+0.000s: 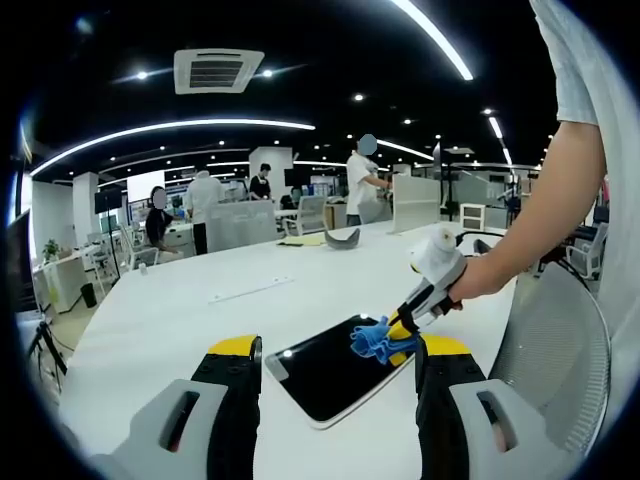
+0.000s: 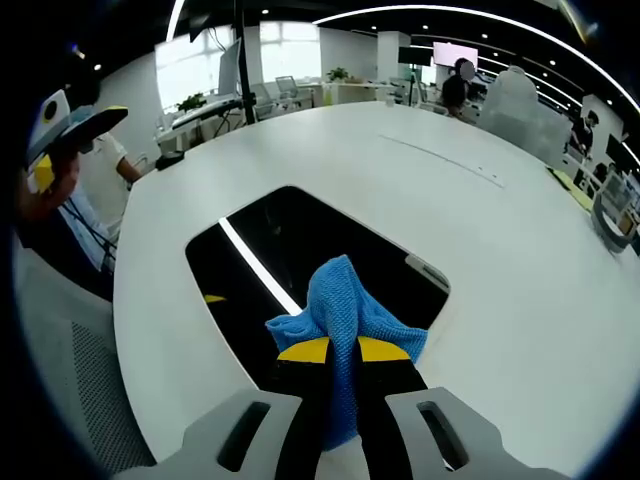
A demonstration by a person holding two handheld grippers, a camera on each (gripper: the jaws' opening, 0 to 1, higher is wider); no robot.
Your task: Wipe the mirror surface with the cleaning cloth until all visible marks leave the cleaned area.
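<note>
While I hold the right gripper (image 2: 343, 352) low over the big white table (image 2: 480, 260), its yellow-tipped jaws are pressed together on a bunched blue microfibre cleaning cloth (image 2: 345, 305), which sits against the near part of the flat, dark rectangular mirror with rounded white edging (image 2: 300, 250). A bright ceiling strip reflects across the glass. In the left gripper view I see that same gripper (image 1: 400, 329) coming in from the right in a person's hand (image 1: 478, 280), the cloth (image 1: 378, 340) touching the mirror's (image 1: 325, 375) right side. My left gripper (image 1: 340, 362) hovers above the table (image 1: 190, 310) with its jaws spread wide, holding nothing, the mirror lying between them. A grey mesh office chair (image 1: 555, 345) stands just beside the table edge.
</note>
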